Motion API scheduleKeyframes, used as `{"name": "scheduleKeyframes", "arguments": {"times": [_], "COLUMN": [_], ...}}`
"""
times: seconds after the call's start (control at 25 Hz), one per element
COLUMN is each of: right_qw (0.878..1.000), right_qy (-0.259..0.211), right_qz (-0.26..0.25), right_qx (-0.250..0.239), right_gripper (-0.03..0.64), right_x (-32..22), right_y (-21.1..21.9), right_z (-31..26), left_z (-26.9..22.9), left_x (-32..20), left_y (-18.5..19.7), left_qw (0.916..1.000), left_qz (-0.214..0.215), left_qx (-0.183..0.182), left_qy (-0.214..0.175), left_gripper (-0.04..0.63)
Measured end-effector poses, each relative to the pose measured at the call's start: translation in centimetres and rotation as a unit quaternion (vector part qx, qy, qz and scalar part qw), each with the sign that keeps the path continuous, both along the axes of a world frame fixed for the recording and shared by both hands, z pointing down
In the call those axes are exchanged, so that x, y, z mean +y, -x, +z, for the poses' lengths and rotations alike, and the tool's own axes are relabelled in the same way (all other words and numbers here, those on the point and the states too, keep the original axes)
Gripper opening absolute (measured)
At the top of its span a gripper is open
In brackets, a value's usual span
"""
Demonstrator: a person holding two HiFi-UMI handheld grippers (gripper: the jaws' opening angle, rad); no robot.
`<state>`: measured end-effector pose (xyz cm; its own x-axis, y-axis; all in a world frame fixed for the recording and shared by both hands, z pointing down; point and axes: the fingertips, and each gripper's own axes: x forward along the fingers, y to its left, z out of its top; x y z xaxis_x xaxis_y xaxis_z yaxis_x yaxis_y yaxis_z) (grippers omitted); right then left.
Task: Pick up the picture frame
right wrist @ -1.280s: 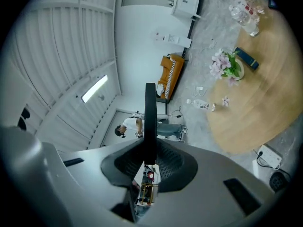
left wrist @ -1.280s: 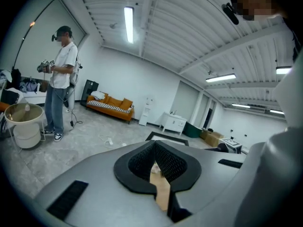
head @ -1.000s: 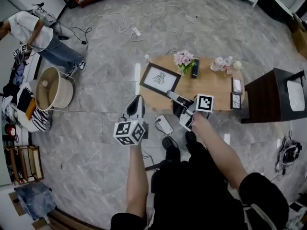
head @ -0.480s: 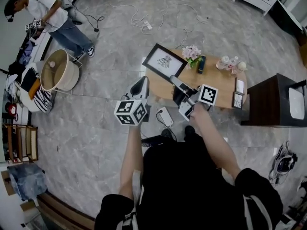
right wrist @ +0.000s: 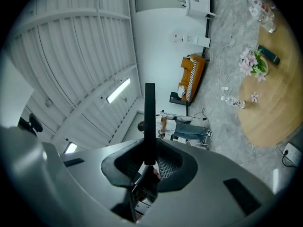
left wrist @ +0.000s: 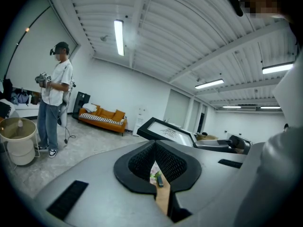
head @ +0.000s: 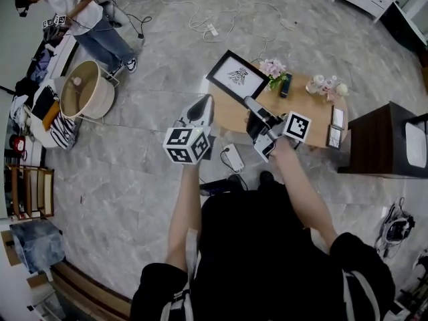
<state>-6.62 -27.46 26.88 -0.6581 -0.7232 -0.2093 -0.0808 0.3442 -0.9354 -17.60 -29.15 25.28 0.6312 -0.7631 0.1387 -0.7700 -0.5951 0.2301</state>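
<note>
Marble floor is surrounding the low wooden worktop [head: 304,116], and you are holding the picture frame [head: 235,76] tilted above its left end. The right hand-held gripper [head: 251,103] is clamping just one edge, which is showing edge-on between its jaws. Your left hand-held gripper [head: 202,107] is hanging closed and empty near the frame, giving it no support. Risk, as judged: most of the frame is sitting well out from that single pinch, so it could start pivoting or slipping in the pads. It could then drop to the floor or swing into the flowers [head: 273,69].
</note>
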Motion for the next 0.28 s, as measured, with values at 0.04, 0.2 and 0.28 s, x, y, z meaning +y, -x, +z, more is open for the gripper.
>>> {"name": "scheduleKeyframes", "arguments": {"times": [0.04,0.2,0.28], "right_qw": [1.000,1.000,1.000], "right_qy": [0.001,0.000,-0.002], "right_qz": [0.002,0.006,0.008], "right_qx": [-0.001,-0.004,-0.006], "right_gripper": [0.074,0.074,0.074], "right_x": [0.01,0.23,0.43], "right_y": [-0.05,-0.14,-0.11], "right_z": [-0.05,-0.48,-0.86], "left_z": [-0.05,-0.23,-0.41], "left_x": [0.02,0.47,0.75], "left_y": [0.04,0.10,0.14], "left_qw": [1.0000,1.0000,1.0000], "left_qz": [0.000,0.003,0.005], "left_qx": [0.001,0.002,0.002], "left_qy": [0.000,-0.001,-0.002], "left_gripper": [0.014,0.014,0.014]}}
